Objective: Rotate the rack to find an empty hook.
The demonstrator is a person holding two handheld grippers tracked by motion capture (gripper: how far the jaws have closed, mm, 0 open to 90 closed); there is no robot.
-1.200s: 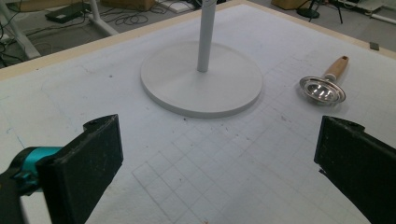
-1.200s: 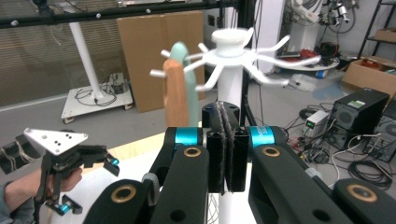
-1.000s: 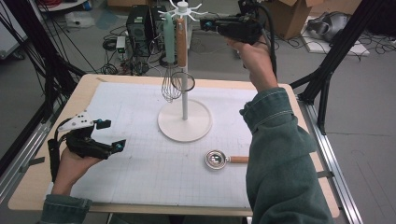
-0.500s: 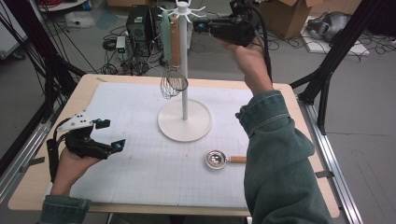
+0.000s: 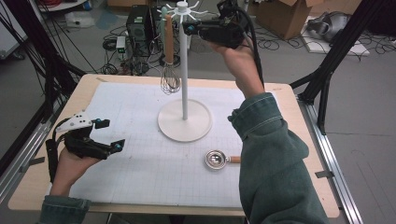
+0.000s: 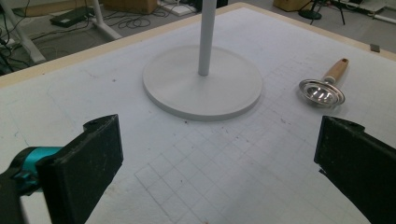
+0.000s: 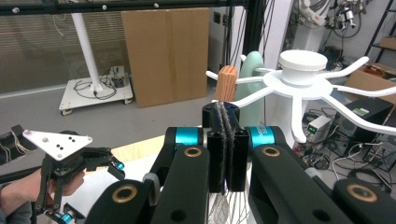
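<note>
Left gripper (image 5: 112, 134) rests on the near left of the mat (image 5: 140, 186), jaws wide apart and empty; no change from a second ago. Small metal strainer (image 5: 217, 159) with a wooden handle lies on the mat, near right of the stand base (image 5: 184, 123), untouched.

Farther back, the whisk (image 5: 169, 56) hangs from an arm of the white stand (image 5: 183, 70), wire head just above the table edge. Change noted: its wooden handle has shifted from in front of the pole to left of it.

Right gripper (image 5: 187, 28) has slid left toward the stand top. Its jaws are pressed pad to pad with nothing between them. In the right gripper view the handle top (image 7: 228, 83) sits just past the tips; I cannot tell if they touch.

Judgement: the whisk is hung, and the closed gripper is probably nudging it.
</note>
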